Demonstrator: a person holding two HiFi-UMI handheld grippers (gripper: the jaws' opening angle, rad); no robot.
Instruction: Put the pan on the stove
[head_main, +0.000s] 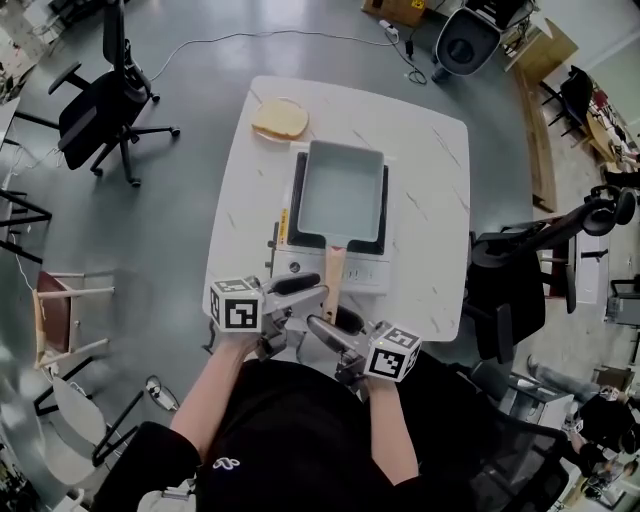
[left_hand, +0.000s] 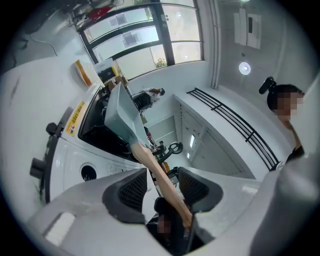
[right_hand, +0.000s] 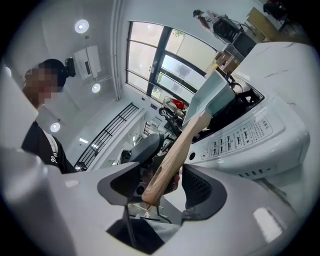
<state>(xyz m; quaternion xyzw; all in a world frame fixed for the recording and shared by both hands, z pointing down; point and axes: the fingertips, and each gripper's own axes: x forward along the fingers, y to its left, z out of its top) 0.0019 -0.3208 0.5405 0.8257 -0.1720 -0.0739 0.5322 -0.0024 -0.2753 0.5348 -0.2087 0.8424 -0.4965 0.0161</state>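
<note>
My left gripper (left_hand: 162, 187) stood open, and the pan's wooden handle (left_hand: 151, 165) passed loosely between its dark ribbed pads. My right gripper (right_hand: 162, 183) was also open, around the handle's end. I could not tell if any pad touched the wood. The grey rectangular pan (head_main: 340, 190) sat on the stove (head_main: 360, 272).

I am working in what is looking like an open office or lab room. Rolling office chairs (head_main: 100, 105) are standing about on a bare grey floor (head_main: 180, 230). A cable (head_main: 250, 37) is trailing across it, and wooden desks (head_main: 545, 60) are lining the right side. The stove (head_main: 335, 270) is sitting on a white tabletop (head_main: 430, 180) in the middle of the room. Tall windows (left_hand: 145, 35) and round ceiling lights (right_hand: 81, 26) are showing beyond.
</note>
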